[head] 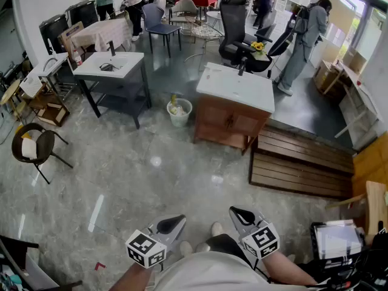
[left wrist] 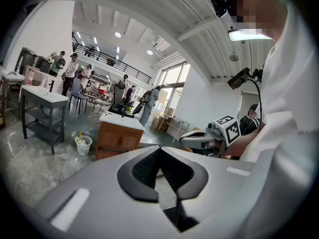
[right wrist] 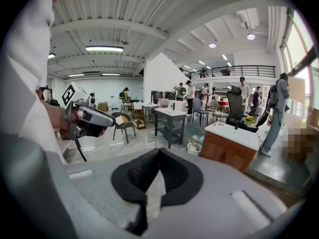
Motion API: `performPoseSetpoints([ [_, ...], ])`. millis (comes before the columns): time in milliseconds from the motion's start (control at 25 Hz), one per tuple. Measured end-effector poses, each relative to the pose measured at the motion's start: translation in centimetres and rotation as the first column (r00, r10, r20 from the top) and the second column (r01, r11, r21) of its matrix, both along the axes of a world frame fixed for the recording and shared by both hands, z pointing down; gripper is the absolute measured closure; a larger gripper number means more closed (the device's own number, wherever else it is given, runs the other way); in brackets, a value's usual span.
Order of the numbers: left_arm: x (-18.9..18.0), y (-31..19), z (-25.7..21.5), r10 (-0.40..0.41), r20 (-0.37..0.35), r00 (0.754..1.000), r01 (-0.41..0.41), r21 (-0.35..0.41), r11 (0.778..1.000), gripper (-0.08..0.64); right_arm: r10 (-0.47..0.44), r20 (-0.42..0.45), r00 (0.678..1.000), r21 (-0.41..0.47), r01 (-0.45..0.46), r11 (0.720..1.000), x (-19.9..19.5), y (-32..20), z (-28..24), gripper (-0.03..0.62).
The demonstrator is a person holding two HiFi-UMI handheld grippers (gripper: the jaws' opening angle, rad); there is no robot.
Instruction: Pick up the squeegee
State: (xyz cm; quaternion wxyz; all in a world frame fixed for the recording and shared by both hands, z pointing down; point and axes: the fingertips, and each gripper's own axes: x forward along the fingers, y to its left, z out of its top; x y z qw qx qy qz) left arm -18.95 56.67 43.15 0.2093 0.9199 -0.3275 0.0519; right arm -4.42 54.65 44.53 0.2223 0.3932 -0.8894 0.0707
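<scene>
While both tools sit low at the near edge of the head view, the scene holds the following.

- Left gripper (head: 173, 222): near left, clenched. Its own view shows the dark pads meeting at the tips with nothing between them.
- Right gripper (head: 239, 214): near right, apart from the left one. It is likewise clenched, pads together and empty.
- Floor (head: 139, 168): grey polished stone, open between the grippers and the furniture.
- Grey table (head: 132, 59): far left, with a white sink top. A small dark item (head: 108, 66) lies in the basin area.
- Squeegee: not made out for certain in any view. Whether the dark item on the sink top is it cannot be told. Neither gripper holds or touches it.
- White bucket (head: 179, 113): on the floor between the grey table and the cabinet, with some contents inside.
- Wooden cabinet (head: 227, 125): centre, far from the grippers, with a white top.
- Slatted wooden platform (head: 300, 165): flat on the floor, just right of the cabinet.
- Black office chair (head: 235, 26): beyond the cabinet.
- Round dark chair (head: 33, 147): far left edge.
- Person in grey (head: 306, 38): standing far right, back turned.
- Further people and tables: far background, too small to detail.
</scene>
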Motion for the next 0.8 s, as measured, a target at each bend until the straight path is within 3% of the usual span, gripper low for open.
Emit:
performPoseSetpoints([
  [320, 1.6, -4.6, 0.4, 0.003, -0.007, 1.000, -0.003, 0.000, 1.000, 0.553, 0.001, 0.003, 1.000, -0.017, -0.001, 1.000, 1.0, -4.0, 1.2, 0.589],
  [560, 2.9, -11.3, 0.6, -0.032, 0.041, 0.999, 0.033, -0.024, 0.999, 0.552, -0.018, 0.045, 0.999, -0.028, 0.020, 0.999, 2.6, -11.8, 1.7, 0.589],
  [800, 7.1, -20.6, -0.5, -0.039, 0.111, 0.993, 0.039, 0.002, 0.999, 0.552, -0.045, 0.101, 0.994, -0.006, 0.046, 0.999, 6.2, -21.1, 1.3, 0.586],
])
